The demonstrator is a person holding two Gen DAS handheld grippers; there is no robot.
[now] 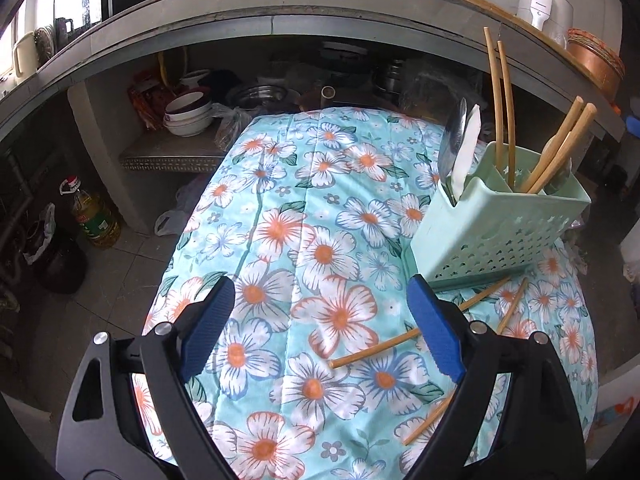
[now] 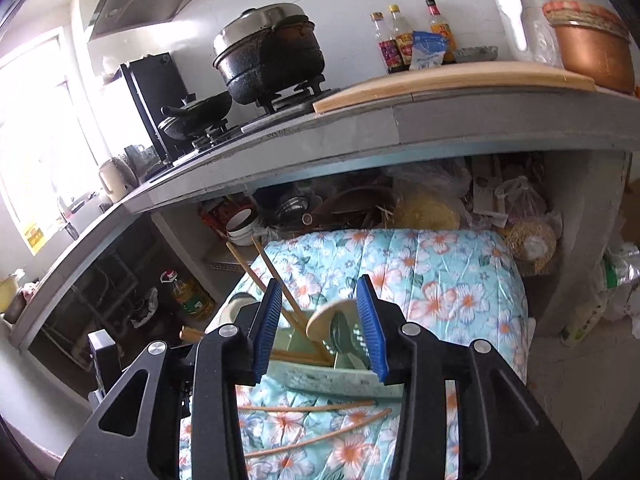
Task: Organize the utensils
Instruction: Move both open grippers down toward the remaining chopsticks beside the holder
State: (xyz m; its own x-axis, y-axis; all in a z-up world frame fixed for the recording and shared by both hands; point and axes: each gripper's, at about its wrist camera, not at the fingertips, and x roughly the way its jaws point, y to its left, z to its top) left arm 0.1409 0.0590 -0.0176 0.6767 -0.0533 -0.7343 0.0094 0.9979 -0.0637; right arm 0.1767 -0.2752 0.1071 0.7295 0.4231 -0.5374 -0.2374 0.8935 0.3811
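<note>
A pale green utensil caddy [image 1: 500, 224] stands on the floral cloth [image 1: 312, 208] at the right. It holds two thin chopsticks [image 1: 505, 104], thick wooden handles [image 1: 560, 148], a metal spoon [image 1: 454, 140] and a white spoon [image 1: 468, 148]. Loose chopsticks [image 1: 400, 340] lie on the cloth in front of it. My left gripper [image 1: 320, 292] is open above the cloth, with nothing between its fingers. My right gripper [image 2: 319, 284] is open just over the caddy [image 2: 340, 376]. A wooden spoon's round end [image 2: 326, 318] shows between its jaws, untouched. More loose chopsticks [image 2: 308, 408] lie below.
A grey counter [image 2: 360, 128] carries a stove with black pots [image 2: 272, 60], sauce bottles [image 2: 400, 36] and a white kettle [image 2: 520, 8]. Under it sit stacked bowls [image 1: 188, 114] and bags. An oil bottle [image 1: 94, 216] stands on the floor at the left.
</note>
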